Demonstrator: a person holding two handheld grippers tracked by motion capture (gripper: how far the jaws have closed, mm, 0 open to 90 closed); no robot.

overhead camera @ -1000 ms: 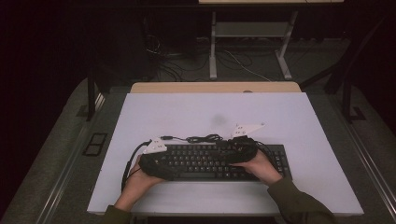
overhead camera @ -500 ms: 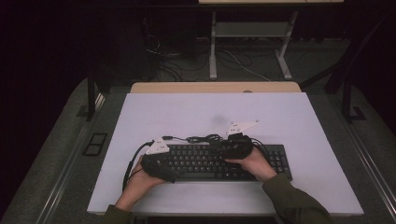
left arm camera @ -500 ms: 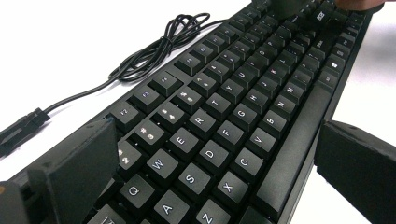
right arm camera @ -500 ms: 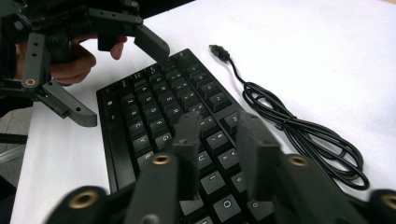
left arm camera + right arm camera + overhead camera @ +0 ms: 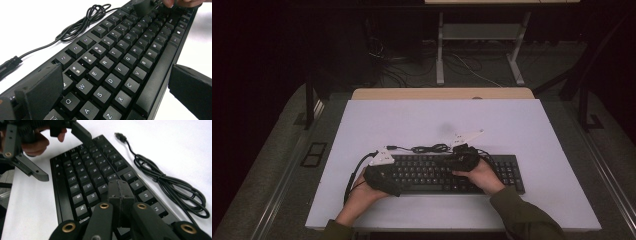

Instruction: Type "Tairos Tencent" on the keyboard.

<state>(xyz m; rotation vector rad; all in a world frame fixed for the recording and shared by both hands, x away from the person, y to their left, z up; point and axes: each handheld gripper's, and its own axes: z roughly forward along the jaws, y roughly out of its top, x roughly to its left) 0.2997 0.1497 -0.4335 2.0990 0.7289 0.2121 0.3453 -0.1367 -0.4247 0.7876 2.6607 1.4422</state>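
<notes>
A black keyboard (image 5: 432, 175) lies flat across the near half of the white table (image 5: 522, 130). My left gripper (image 5: 382, 177) is open at the keyboard's left end. In the left gripper view the left gripper (image 5: 116, 82) has one jaw over the back-edge keys and the other off the front edge, with the keyboard (image 5: 120, 57) between them. My right gripper (image 5: 462, 157) is shut, its joined jaw tips low over the middle key rows, shown by the right gripper (image 5: 120, 192) in its own view. I cannot tell whether it touches a key. The left gripper (image 5: 57, 150) appears there too.
The keyboard's black cable (image 5: 427, 148) lies coiled on the table just behind it, ending in a loose USB plug (image 5: 120, 136). A wooden strip (image 5: 442, 93) borders the table's far edge. Beyond it are a metal stand (image 5: 477, 45) and floor cables.
My right gripper has slid a little to the left along the keyboard's back rows toward the middle. The left gripper has stayed at the left end.
</notes>
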